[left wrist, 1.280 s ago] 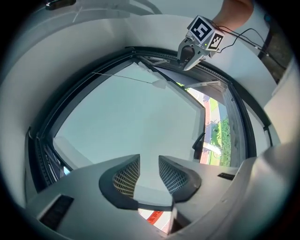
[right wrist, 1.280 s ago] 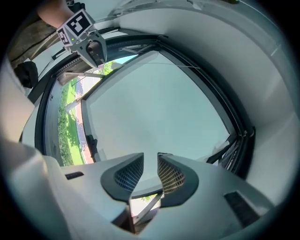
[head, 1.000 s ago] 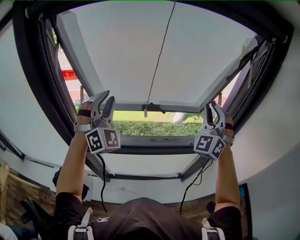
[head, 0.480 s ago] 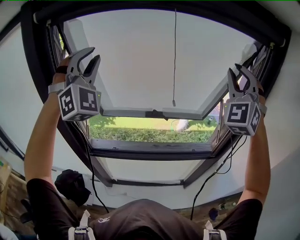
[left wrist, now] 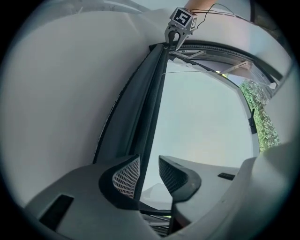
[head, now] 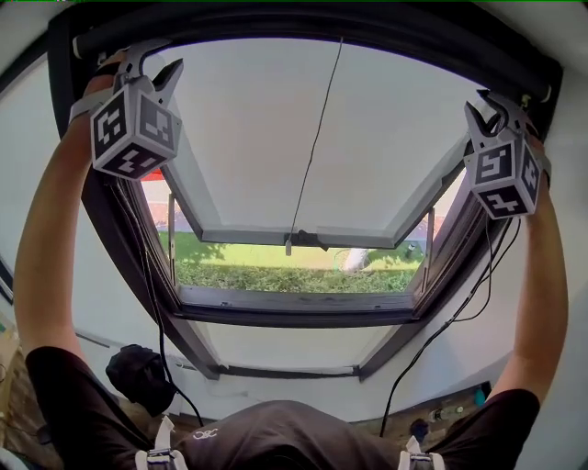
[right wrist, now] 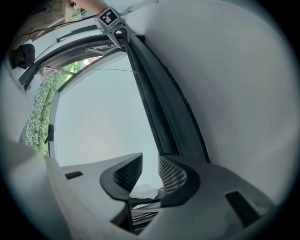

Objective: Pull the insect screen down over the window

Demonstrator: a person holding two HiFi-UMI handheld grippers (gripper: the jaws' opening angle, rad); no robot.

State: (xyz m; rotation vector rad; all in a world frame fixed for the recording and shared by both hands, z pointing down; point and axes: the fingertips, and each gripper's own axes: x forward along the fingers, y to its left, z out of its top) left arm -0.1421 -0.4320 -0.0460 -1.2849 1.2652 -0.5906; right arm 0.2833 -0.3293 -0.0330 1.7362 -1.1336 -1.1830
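The insect screen's dark bar [head: 367,26] runs along the top of the window frame [head: 303,307]. A thin pull cord [head: 317,138] hangs from its middle. My left gripper [head: 154,66] is raised to the bar's left end and my right gripper [head: 491,108] to its right end. In the left gripper view the bar [left wrist: 146,103] runs away from between the open jaws [left wrist: 149,176], whose pads do not press on it. In the right gripper view the bar [right wrist: 161,112] ends behind the right pad [right wrist: 172,176]; the gripper [right wrist: 150,176] is open. Both grippers' jaws have just been opening slightly.
The window sash [head: 276,147] is tilted open outward, with grass and a hedge [head: 276,274] below it. White sloped walls flank the frame. Cables [head: 459,312] hang from both grippers. A dark object [head: 138,372] lies low at the left.
Both grippers have risen from the window's lower rail to the dark bar at the top of the frame. The view has tilted upward slightly.
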